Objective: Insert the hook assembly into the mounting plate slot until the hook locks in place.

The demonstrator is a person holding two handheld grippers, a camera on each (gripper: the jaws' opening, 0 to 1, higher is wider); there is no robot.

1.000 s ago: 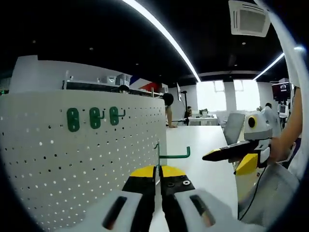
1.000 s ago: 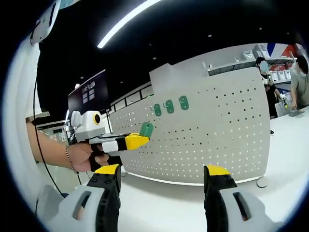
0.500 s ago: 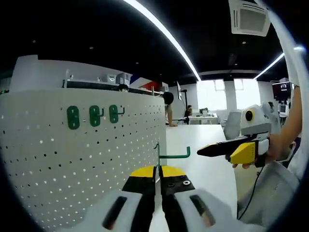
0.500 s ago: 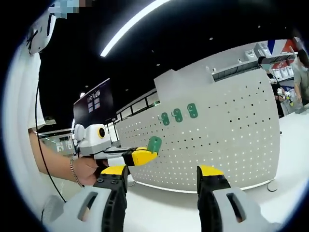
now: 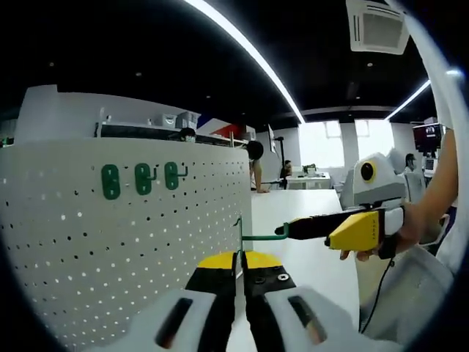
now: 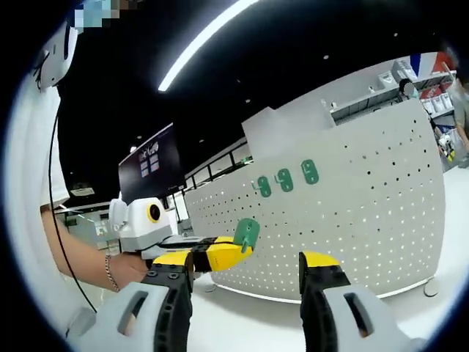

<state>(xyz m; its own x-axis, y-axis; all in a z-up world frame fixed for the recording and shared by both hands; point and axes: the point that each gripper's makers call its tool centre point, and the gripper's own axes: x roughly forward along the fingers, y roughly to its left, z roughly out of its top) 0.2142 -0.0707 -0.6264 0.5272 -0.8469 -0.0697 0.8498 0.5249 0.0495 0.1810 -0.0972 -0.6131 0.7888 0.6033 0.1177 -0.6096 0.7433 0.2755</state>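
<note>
My left gripper (image 5: 240, 258) is shut on a green hook assembly (image 5: 264, 236). Its thin backplate stands upright between the jaws and its rod points right. The white pegboard mounting plate (image 5: 146, 249) stands just left of it, with three green hooks (image 5: 143, 178) seated in a row near its top. My right gripper (image 5: 289, 229) comes in from the right, its tip at the rod's upturned end. In the right gripper view, that gripper (image 6: 245, 260) stands open, and the left gripper (image 6: 220, 253) holds the green backplate (image 6: 245, 233) in front of the pegboard (image 6: 366, 213).
The pegboard stands on a white table (image 5: 308, 257) that runs away to the right. A person's forearm (image 6: 80, 257) holds the left gripper, and a hand (image 5: 421, 220) holds the right one. People stand at desks (image 5: 256, 165) far behind.
The right gripper has moved left, up to the end of the hook's rod. In the right gripper view the left gripper and green backplate now sit closer to centre. The left gripper has held still.
</note>
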